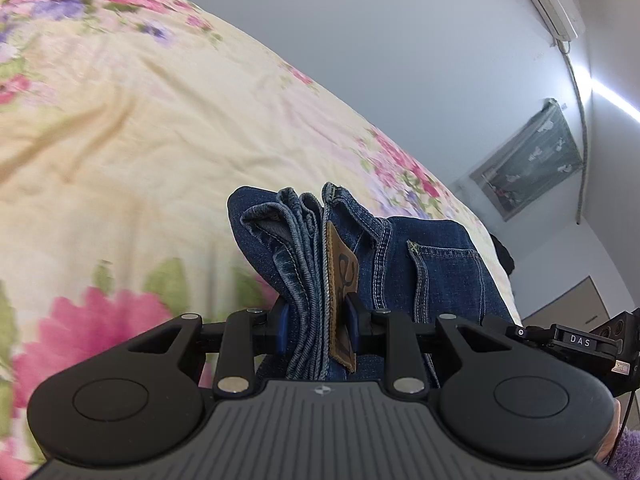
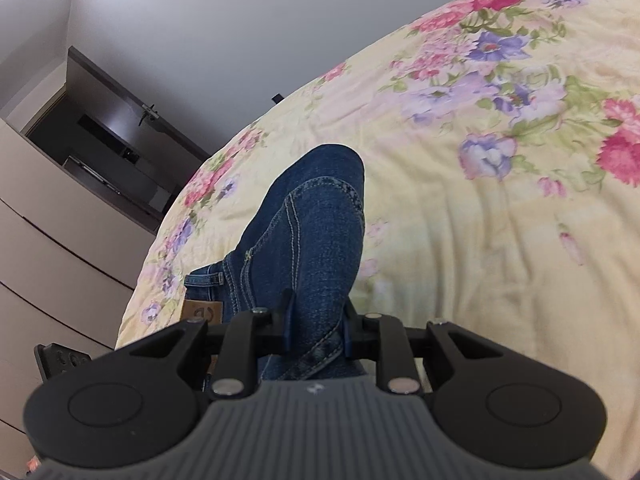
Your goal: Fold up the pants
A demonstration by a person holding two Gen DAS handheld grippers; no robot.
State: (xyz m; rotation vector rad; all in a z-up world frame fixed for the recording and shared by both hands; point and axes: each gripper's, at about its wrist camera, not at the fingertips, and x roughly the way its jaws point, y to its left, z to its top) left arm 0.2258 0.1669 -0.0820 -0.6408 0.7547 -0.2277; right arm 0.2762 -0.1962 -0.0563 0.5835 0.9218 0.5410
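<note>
2 grippers, both mine, are clamped on the same blue jeans [image 1: 404,264]. Between the fingers of my left gripper [image 1: 318,330] sits a thick stack of denim layers at the waistband, with the brown leather patch [image 1: 344,300] pressed against my right-hand finger. Beyond those fingertips the folded bundle stands up above the floral bedspread [image 1: 140,128]. My right gripper [image 2: 316,330] pinches a folded denim leg, its seam crossing between the fingers; ahead of them the fold rounds over toward the bedspread. To the left of those fingers the waistband and patch show again. No containers are in view.
</note>
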